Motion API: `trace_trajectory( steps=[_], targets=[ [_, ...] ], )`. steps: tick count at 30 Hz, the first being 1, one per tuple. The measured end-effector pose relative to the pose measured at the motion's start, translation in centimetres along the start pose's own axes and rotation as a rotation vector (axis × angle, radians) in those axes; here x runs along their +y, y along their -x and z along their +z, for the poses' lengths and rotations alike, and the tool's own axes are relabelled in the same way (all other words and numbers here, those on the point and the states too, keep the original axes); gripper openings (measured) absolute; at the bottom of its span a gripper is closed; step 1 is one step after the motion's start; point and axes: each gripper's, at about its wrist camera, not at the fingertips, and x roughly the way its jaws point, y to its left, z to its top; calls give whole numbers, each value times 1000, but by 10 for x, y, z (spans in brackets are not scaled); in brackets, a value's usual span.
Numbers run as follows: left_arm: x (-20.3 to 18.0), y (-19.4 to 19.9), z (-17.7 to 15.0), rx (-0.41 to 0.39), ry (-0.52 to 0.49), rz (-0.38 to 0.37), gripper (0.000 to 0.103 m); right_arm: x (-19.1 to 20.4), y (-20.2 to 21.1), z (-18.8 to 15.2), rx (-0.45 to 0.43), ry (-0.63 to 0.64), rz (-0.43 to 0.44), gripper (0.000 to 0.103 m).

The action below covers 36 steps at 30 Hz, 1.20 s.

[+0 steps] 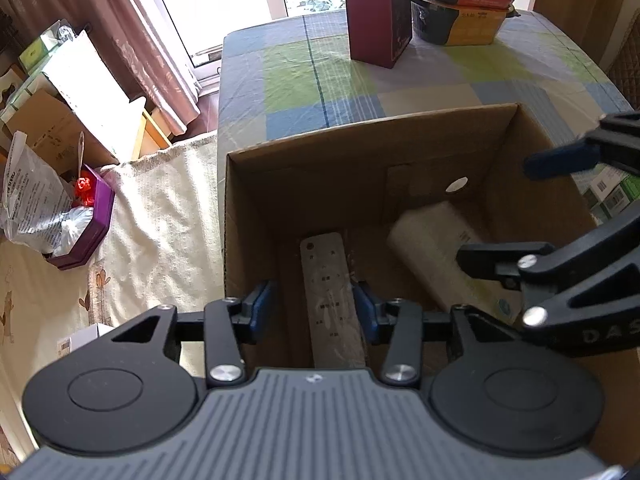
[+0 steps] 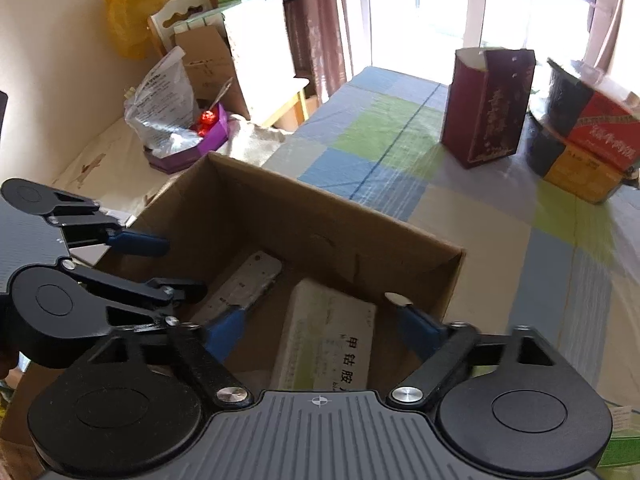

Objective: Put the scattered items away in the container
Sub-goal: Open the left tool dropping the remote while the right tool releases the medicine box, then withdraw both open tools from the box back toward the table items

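The cardboard box [image 1: 304,168] on the tabletop [image 2: 460,216] holds a pale carton [image 2: 328,332], light and stiff, best gripped across its narrow sides, and a slim, smooth remote [image 1: 332,296]. Both the left hand-held gripper [image 1: 314,308] and the right hand-held gripper [image 2: 320,328] hang spread over them; the box walls crowd any approach.

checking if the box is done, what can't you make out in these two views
- Near end of the grey remote control: left wrist view, hidden behind the left gripper body.
- Pale medicine box label: right wrist view, cut off by the right gripper body.
- Brown cardboard box near floor: both views, hidden by the grippers.
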Motion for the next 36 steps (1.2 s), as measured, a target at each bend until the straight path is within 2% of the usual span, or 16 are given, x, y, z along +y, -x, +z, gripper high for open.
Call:
trace_trajectory(
  steps=[6, 9, 14, 28, 33, 34, 35, 36],
  targets=[
    [-5, 6, -1, -2, -11, 12, 49, -2, 13, -4, -5, -17, 34, 92],
    [-7, 13, -3, -7, -15, 28, 59, -1, 19, -5, 3, -27, 45, 92],
    [-7, 26, -8, -13, -3, 27, 61, 6, 32, -10, 19, -20, 52, 92],
    [-22, 81, -31, -40, 0, 58, 83, 24, 81, -36, 17, -54, 46, 92],
    [-29, 106, -42, -60, 15, 76, 85, 25, 106, -45, -13, -70, 43, 92],
    [-31, 112, -44, -65, 20, 74, 86, 26, 113, -48, -19, -72, 41, 93],
    [-33, 118, -47, -69, 25, 71, 87, 26, 119, -50, -27, -73, 38, 103],
    [-36, 124, -50, -74, 28, 66, 87, 26, 125, -53, -35, -73, 34, 103]
  ],
)
